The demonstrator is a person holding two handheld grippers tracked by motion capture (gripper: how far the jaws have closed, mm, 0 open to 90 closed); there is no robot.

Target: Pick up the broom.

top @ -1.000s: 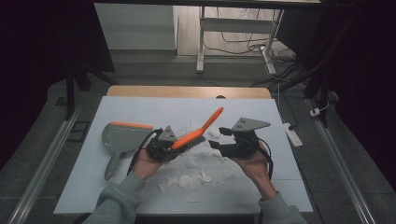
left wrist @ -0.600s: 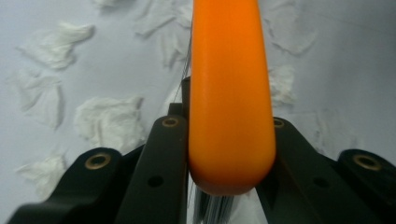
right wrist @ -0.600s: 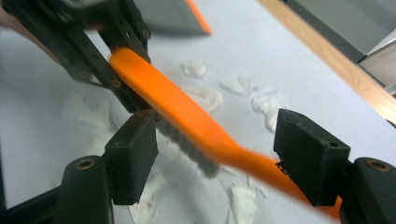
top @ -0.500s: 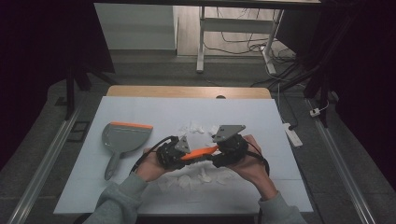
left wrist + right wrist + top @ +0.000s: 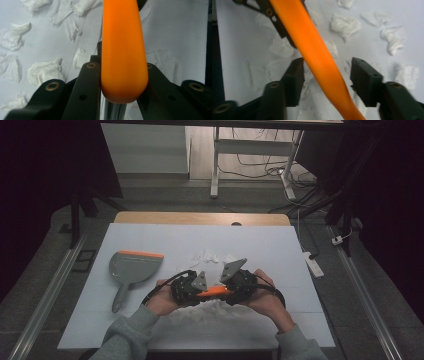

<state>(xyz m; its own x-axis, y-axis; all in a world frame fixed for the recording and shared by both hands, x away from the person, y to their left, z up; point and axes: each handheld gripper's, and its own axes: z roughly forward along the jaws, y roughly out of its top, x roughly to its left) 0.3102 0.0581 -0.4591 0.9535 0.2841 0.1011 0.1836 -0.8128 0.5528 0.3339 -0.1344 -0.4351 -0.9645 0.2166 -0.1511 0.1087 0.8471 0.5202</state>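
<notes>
Two grippers meet low over the white table (image 5: 150, 320): the left gripper (image 5: 122, 82) is clamped tight on the orange brush handle (image 5: 122, 50), while the right gripper (image 5: 327, 80) has just been closing around it, jaws not yet touching, above scattered tissue scraps (image 5: 344, 25)

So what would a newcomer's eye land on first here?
The bright orange brush handle, clamped in the left gripper at the table's near middle, with the right gripper open around it. Then the torn white tissue scraps strewn over the white table, and the grey dustpan lying at left.
</notes>
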